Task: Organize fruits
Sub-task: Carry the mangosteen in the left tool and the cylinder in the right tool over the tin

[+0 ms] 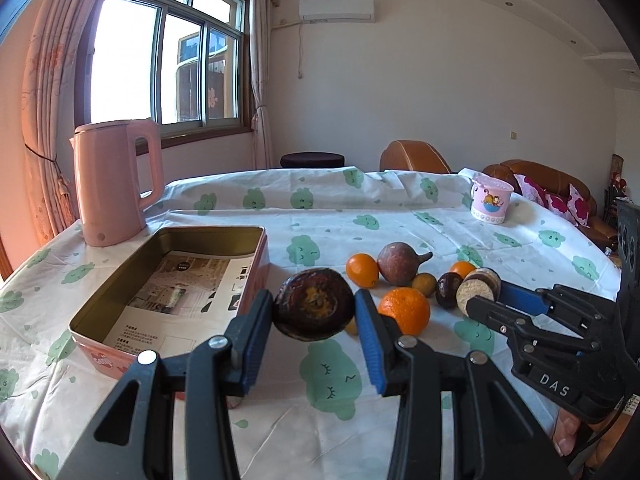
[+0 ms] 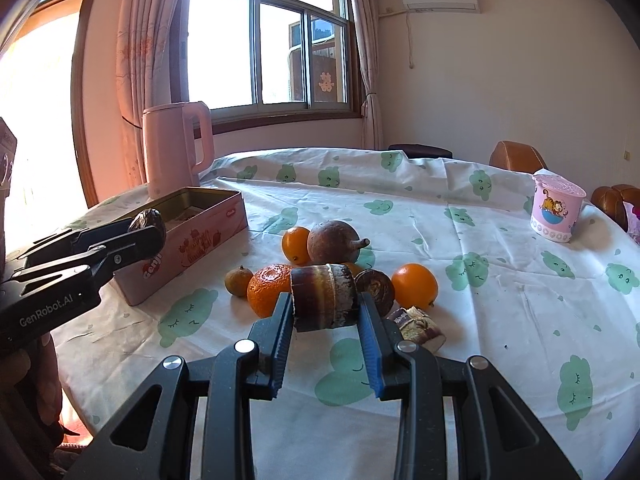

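My left gripper (image 1: 314, 312) is shut on a dark round fruit (image 1: 314, 308) and holds it above the cloth, just right of the open pink tin (image 1: 256, 264). It also shows in the right wrist view (image 2: 148, 228) beside the tin (image 2: 192, 240). My right gripper (image 2: 326, 308) is shut on a dark brown cut cane piece (image 2: 324, 296), over the fruit pile; it shows in the left wrist view (image 1: 480, 294) too. The pile holds oranges (image 2: 414, 286), a mandarin (image 2: 268, 288), a brown stemmed fruit (image 2: 334, 242) and a small brown fruit (image 2: 238, 280).
A pink kettle (image 1: 112, 188) stands behind the tin at the table's left. A pink cartoon cup (image 1: 490, 202) stands far right. Another cane piece (image 2: 420, 326) lies by my right gripper. The table wears a white cloth with green clouds (image 1: 332, 376). Sofas stand beyond.
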{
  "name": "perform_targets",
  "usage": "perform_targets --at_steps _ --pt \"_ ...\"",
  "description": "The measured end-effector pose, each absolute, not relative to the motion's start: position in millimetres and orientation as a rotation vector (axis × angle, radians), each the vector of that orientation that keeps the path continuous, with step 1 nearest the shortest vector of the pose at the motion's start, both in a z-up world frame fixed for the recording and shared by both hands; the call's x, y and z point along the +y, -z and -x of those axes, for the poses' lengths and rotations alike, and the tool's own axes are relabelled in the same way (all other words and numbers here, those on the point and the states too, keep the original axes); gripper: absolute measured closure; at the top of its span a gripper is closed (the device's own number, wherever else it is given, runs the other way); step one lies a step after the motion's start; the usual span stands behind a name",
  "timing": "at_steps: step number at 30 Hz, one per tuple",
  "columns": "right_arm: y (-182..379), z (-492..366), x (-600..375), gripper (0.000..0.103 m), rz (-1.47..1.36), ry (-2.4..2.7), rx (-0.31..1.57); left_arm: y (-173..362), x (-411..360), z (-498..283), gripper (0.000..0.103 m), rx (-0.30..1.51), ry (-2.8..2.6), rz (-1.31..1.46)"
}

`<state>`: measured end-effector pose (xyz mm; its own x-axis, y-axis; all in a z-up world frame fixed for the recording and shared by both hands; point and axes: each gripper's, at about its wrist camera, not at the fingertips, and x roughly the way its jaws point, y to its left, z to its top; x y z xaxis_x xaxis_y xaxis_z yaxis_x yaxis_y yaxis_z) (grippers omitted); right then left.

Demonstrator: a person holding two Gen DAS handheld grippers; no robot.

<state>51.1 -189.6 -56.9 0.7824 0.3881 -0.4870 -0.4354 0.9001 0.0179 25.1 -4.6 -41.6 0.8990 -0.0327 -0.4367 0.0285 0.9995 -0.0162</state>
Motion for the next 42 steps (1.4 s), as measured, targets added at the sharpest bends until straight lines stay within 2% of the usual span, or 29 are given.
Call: perform_targets --at_steps 23,42 --pt "33.4 -48.9 -177.2 0.069 0.132 -0.468 0.415 28.8 15.6 -25.0 0.059 0.397 -0.034 -0.021" --pt "-13.3 -88.9 -80.8 0.069 0.252 -0.61 0.386 21.9 85.7 -77.0 0.059 0.471 -0.086 0.025"
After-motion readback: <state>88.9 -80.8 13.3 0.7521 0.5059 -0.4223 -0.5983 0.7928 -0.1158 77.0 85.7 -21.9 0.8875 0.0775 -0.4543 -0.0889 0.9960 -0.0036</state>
